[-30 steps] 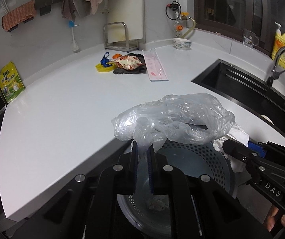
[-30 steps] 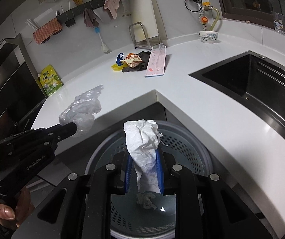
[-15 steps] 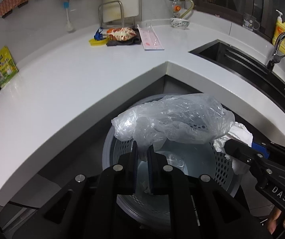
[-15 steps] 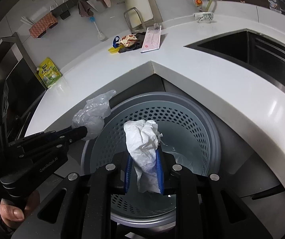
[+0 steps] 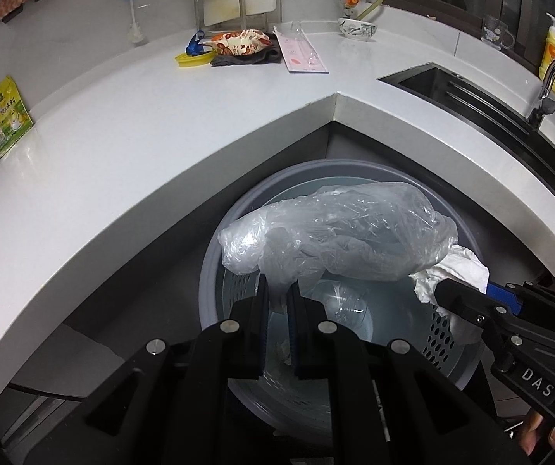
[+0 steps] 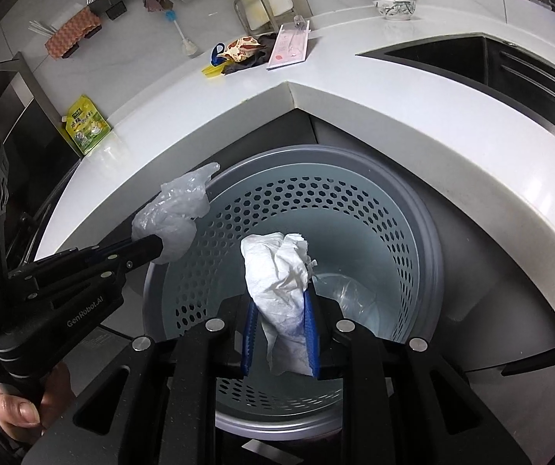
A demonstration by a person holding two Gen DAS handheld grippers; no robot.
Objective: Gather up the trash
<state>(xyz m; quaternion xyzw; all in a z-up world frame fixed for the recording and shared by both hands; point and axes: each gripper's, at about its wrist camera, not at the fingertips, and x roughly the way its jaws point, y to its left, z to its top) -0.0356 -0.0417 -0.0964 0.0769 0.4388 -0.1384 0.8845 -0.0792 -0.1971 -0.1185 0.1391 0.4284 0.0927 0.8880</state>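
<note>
We hold our left gripper (image 5: 277, 302) pinched tight on a crumpled clear plastic bag (image 5: 339, 240), which billows out just past the fingertips toward twelve and two o'clock in the left wrist view. Our right gripper (image 6: 280, 310) is clamped on a wad of white tissue (image 6: 277, 271); the wad stands up from between the blue pads (image 6: 310, 325) toward twelve o'clock and hangs a little below them too. In the left view the tissue and the right gripper come in at three to four o'clock, with the tissue just beside the bag, perhaps touching it. In the right view the left gripper and the bag sit at nine to ten o'clock, over the near-left rim of the bin.

Both loads hang over the mouth of a round grey perforated bin (image 6: 428, 248), which stands in the inner corner of the white L-shaped counter (image 5: 130, 147). The counter edge wraps the bin from nine round through twelve to three o'clock; the side toward six o'clock lies open, with our grippers over it.

Inside the bin we see a thin clear liner or film (image 6: 355, 298) against the bottom and a small crumpled scrap (image 5: 283, 348) low between the left fingers. A dark sink (image 5: 452, 89) lies at two o'clock in the counter. Far off at twelve o'clock a printed snack packet (image 5: 238, 42), a dark cloth and a pink flat pack (image 5: 300, 54) lie on the counter.
</note>
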